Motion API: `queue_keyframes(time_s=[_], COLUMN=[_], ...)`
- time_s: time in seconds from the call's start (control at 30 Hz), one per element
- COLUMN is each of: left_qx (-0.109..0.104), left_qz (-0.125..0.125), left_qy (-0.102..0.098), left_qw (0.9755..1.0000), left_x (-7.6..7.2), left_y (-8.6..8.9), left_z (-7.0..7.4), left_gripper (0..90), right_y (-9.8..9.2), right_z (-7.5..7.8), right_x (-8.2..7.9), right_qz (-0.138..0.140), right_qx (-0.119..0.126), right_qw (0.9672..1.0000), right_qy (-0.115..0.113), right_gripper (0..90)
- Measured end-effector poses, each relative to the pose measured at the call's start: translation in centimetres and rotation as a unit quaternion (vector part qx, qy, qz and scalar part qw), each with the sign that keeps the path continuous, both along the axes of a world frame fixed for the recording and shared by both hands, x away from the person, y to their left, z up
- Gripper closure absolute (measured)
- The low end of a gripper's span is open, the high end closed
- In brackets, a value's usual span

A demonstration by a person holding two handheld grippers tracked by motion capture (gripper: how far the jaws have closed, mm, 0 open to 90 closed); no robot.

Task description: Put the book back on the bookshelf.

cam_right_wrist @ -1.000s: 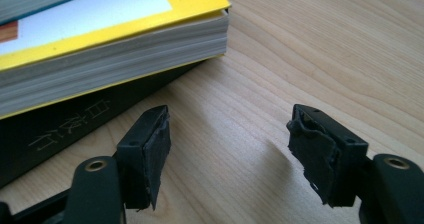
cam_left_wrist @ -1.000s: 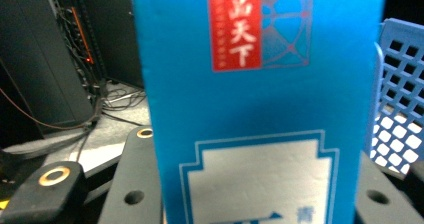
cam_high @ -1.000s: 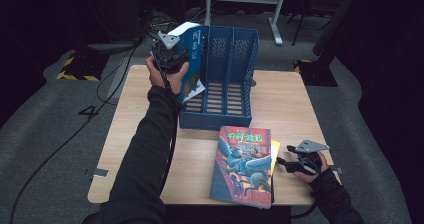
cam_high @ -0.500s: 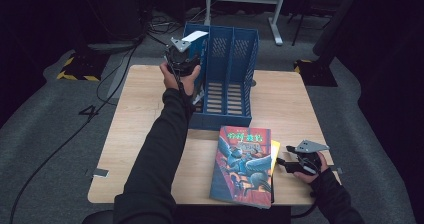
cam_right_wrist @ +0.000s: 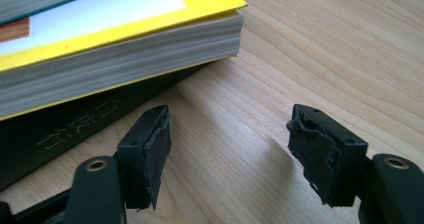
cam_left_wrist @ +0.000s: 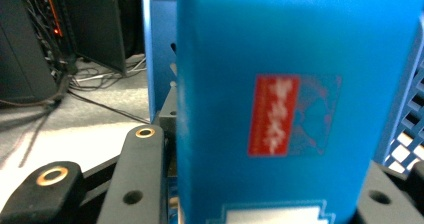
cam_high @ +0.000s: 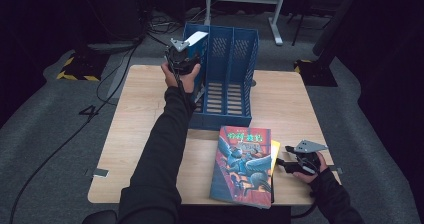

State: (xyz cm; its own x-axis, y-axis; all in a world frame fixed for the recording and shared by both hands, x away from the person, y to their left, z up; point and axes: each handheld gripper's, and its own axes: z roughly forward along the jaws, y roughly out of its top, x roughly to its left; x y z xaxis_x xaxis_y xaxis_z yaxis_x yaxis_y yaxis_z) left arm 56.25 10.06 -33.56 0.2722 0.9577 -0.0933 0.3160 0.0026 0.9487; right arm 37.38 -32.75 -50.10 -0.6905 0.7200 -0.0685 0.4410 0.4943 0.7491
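- One blue book [cam_left_wrist: 295,104] is clenched in the left tongs [cam_high: 186,63], upright at the blue file rack's [cam_high: 235,79] leftmost slot, not yet released.
- Several books [cam_high: 243,164] lie stacked in front of the rack, left to file.
- The right tongs [cam_right_wrist: 227,154] rest released beside that stack.

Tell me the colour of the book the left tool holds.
Blue book, with a red label; left gripper view shows it best.
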Motion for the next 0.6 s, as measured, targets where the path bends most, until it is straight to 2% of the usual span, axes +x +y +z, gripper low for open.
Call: queue_keyframes(time_s=[0.07, 0.33, 0.5, 0.6], left_qx=[-0.001, 0.02, 0.027, 0.048], left_qz=[0.0, -0.003, -0.008, -0.015], left_qy=[0.008, 0.031, 0.038, 0.038], left_qw=[1.0, 0.9993, 0.9989, 0.998], left_x=[0.0, -0.5, -0.9, -1.4], left_y=[0.2, 0.7, 0.8, 0.8], left_z=[-0.1, 0.6, 0.8, 1.5], left_gripper=[59.4, 59.5, 58.4, 57.4], right_y=[0.0, 0.1, 0.0, 0.1], right_z=[0.0, 0.0, 0.1, 0.1], right_x=[0.0, 0.0, -0.1, -0.1], right_qz=[0.0, 0.001, -0.002, -0.001], right_qx=[0.0, -0.002, -0.003, -0.003], right_qw=[1.0, 1.0, 1.0, 1.0], right_qy=[0.0, -0.001, -0.002, 0.0], right_gripper=[33.6, 33.7, 33.7, 34.1])
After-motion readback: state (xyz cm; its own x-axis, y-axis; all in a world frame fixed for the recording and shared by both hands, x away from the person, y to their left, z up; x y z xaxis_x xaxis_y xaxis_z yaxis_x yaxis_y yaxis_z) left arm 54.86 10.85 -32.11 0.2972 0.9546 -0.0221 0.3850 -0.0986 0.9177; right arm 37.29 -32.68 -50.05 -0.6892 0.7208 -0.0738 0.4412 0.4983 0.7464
